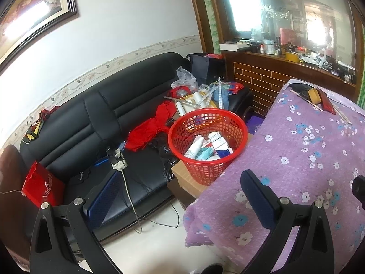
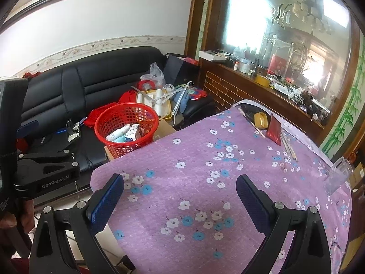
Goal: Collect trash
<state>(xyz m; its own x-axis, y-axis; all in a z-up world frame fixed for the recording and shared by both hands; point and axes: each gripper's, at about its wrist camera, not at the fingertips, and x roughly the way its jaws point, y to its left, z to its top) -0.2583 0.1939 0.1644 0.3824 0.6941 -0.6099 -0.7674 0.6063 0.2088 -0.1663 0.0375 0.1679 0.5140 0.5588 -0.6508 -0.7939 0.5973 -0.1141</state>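
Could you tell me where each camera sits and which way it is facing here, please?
Left wrist: on the left gripper, open, facing the black sofa and red basket.
Right wrist: on the right gripper, open over the purple floral cloth; the left gripper is at its left edge.
Shared: basket, sofa, cloth, mirror.

White wall (image 2: 127,11) with a floral border strip, framed picture (image 1: 34,6) up top catching glare. Black leather sofa (image 1: 95,118) runs beneath it, cluttered. Dark wood cabinet (image 2: 239,84) with brick-pattern front carries a big mirror (image 2: 285,27) reflecting bright window light. Pale tiled floor (image 1: 146,246) below.
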